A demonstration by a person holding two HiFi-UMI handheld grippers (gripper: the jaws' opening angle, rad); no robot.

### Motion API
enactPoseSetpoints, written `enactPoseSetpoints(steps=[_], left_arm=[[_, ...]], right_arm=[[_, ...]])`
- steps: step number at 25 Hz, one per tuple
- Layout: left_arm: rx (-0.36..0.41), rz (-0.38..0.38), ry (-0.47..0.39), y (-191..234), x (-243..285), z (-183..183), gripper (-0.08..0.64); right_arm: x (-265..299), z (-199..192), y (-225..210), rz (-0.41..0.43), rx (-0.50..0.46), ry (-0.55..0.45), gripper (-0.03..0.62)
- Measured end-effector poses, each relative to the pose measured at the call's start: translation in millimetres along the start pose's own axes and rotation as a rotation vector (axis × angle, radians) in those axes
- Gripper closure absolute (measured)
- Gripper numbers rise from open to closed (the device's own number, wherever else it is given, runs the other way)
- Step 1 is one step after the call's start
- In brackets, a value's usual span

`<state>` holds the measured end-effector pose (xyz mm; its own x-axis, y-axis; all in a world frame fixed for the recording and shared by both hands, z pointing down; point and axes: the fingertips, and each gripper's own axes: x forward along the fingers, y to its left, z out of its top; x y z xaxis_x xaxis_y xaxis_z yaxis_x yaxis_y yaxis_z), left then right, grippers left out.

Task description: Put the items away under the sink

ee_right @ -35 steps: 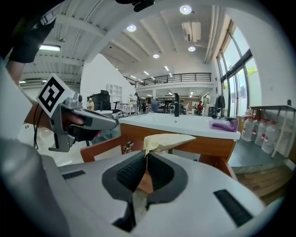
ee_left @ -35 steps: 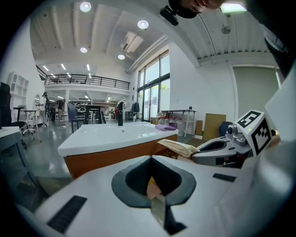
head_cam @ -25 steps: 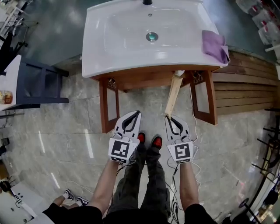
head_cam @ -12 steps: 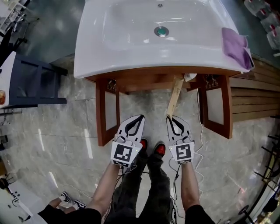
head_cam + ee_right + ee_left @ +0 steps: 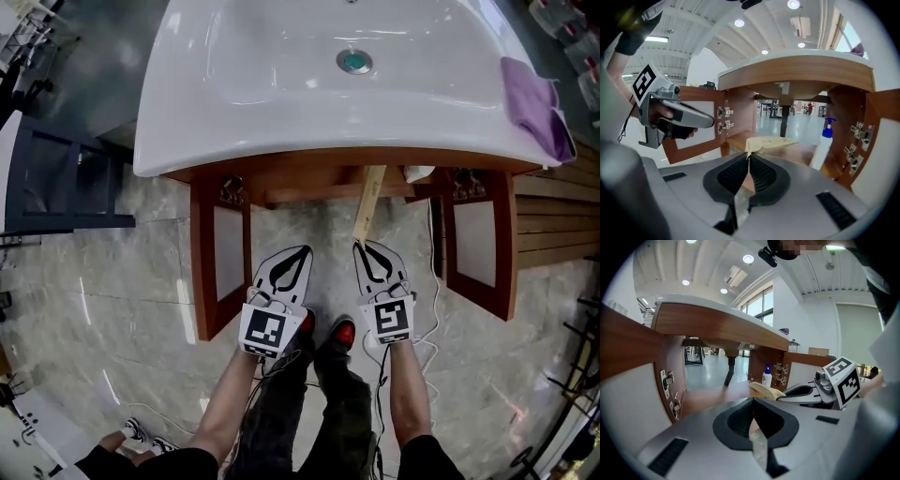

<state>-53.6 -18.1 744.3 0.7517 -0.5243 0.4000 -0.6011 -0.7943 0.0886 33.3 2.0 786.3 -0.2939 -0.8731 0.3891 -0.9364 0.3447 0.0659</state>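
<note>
In front of the open cabinet (image 5: pixel 208 246) under the sink (image 5: pixel 281 84), the right gripper (image 5: pixel 359 246) is clamped on the near edge of a flat tan paper packet (image 5: pixel 368 202), its jaws pressed together on the sheet. From those tips the packet runs toward twelve o'clock, its far end passing in under the wooden front rail below the basin. In the right gripper view the packet (image 5: pixel 768 143) reaches out over the cabinet's wooden floor; whether it touches the wood I cannot tell. At about two o'clock from it stands a white pump bottle (image 5: pixel 824 143) with a blue head, upright, near the right door's hinges. The left gripper (image 5: pixel 305 250) hangs just beside the right one, at its nine o'clock, jaws closed on nothing. A purple cloth (image 5: pixel 536 105) lies on the sink's right rim.
</note>
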Motion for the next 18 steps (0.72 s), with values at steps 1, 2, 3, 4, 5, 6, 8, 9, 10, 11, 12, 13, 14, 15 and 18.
enactPoseSetpoints(steps=[1, 2, 3, 4, 5, 6, 8, 9, 10, 11, 12, 13, 14, 15, 18], left_arm=[[0.002, -0.001, -0.001, 2, 3, -3, 0.554], [0.001, 0.0, -0.004, 3, 6, -6, 0.554], [-0.002, 0.002, -0.007, 4, 9, -9, 0.554], [-0.005, 0.004, -0.01, 6, 11, -11, 0.554], [-0.006, 0.006, -0.011, 8, 14, -14, 0.554], [-0.006, 0.007, -0.012, 9, 16, -17, 0.554], [-0.006, 0.009, -0.015, 13, 20, -21, 0.554], [-0.006, 0.011, -0.016, 15, 22, -23, 0.554], [-0.007, 0.013, -0.016, 17, 24, -26, 0.554], [-0.009, 0.017, -0.016, 19, 26, -28, 0.554], [-0.011, 0.02, -0.016, 21, 28, -31, 0.554], [-0.013, 0.023, -0.017, 22, 31, -33, 0.554], [-0.014, 0.024, -0.02, 23, 33, -34, 0.554], [-0.017, 0.024, -0.022, 23, 36, -35, 0.554], [-0.019, 0.026, -0.026, 26, 43, -38, 0.554]], right_arm=[[4, -3, -1, 0.001, -0.001, -0.002, 0.557], [8, -5, -2, 0.003, -0.002, -0.003, 0.557], [12, -8, -3, 0.005, -0.002, -0.003, 0.557], [16, -12, -4, 0.008, -0.004, -0.001, 0.557], [20, -15, -4, 0.011, -0.006, 0.001, 0.557], [25, -19, -5, 0.013, -0.009, 0.004, 0.557], [34, -25, -7, 0.016, -0.009, 0.008, 0.557], [38, -28, -7, 0.018, -0.008, 0.01, 0.557], [43, -31, -8, 0.021, -0.006, 0.012, 0.557], [48, -34, -8, 0.025, -0.007, 0.014, 0.557], [52, -37, -9, 0.028, -0.008, 0.017, 0.557], [56, -39, -11, 0.031, -0.01, 0.019, 0.557], [60, -41, -12, 0.032, -0.012, 0.021, 0.557], [63, -43, -13, 0.033, -0.013, 0.021, 0.557], [71, -45, -19, 0.034, -0.008, 0.015, 0.557]])
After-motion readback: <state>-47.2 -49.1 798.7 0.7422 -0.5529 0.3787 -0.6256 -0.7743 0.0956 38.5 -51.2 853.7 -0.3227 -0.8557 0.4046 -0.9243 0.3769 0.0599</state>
